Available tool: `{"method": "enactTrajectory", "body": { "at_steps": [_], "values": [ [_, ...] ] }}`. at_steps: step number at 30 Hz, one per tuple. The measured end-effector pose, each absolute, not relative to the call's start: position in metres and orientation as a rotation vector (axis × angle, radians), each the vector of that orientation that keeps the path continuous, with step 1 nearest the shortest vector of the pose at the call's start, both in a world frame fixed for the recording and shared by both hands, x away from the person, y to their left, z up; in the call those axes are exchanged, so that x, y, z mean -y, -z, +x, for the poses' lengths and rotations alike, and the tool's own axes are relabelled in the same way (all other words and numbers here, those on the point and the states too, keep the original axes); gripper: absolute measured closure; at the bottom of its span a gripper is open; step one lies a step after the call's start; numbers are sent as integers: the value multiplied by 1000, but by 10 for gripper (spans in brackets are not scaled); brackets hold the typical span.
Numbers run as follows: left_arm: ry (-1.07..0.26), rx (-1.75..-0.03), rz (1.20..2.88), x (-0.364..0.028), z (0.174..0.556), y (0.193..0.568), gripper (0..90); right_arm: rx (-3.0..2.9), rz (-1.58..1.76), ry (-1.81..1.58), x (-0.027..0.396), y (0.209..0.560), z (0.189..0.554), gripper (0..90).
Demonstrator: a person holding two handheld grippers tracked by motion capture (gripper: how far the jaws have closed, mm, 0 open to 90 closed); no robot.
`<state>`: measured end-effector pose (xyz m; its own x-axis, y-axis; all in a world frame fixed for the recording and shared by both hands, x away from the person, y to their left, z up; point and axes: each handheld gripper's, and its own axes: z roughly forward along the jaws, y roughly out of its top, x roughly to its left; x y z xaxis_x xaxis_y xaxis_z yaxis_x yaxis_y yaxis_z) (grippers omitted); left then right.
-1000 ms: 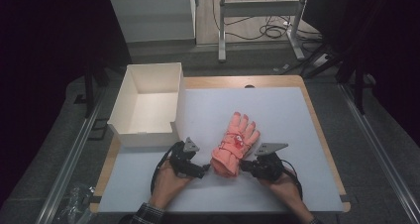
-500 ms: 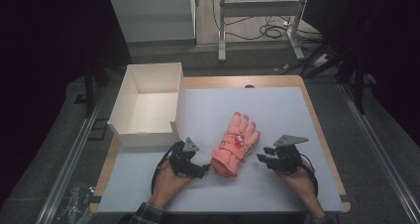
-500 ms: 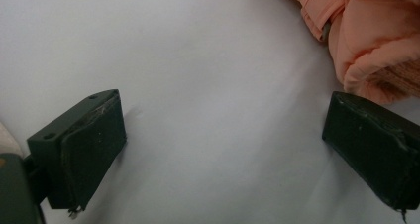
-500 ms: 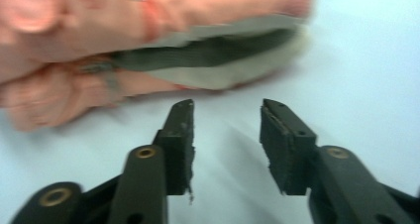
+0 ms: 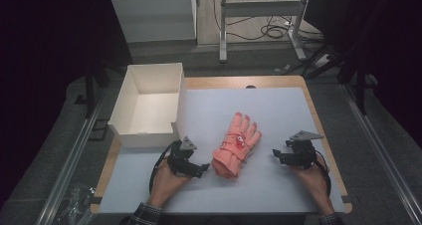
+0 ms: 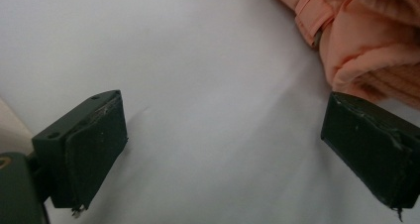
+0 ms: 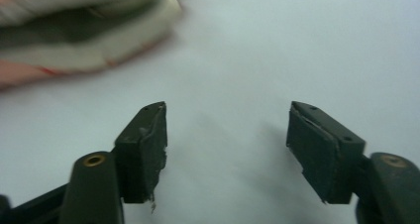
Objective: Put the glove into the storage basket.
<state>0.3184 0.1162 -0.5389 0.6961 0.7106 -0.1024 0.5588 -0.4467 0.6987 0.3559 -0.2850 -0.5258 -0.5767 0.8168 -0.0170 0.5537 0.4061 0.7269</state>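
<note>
Glove (image 5: 238, 145) lies flat on the tabletop (image 5: 278, 105) between both tools, near the white box (image 5: 149, 103). Left tool (image 5: 199, 169) and right tool (image 5: 276, 155) both gape wide, holding nothing (probably about to grab the glove next).

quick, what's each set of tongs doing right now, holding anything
Left tongs: open, holding nothing, beside the cuff of the pink glove.
Right tongs: open, holding nothing, apart from the glove.

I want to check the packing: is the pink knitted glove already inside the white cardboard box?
No, the pink knitted glove lies on the table beside the white cardboard box.
</note>
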Motion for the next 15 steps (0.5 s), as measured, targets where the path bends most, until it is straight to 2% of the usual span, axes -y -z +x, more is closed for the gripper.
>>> {"method": "enactTrajectory", "body": {
  "at_steps": [3, 15],
  "values": [
    [-256, -965, 2160, -117, 317, 534, 44, -2303, 1135, -971, 283, 528, 355, 273],
    [-251, -953, 2152, -107, 317, 499, 47, -2296, 1134, -980, 284, 530, 354, 272]
  ]
}}
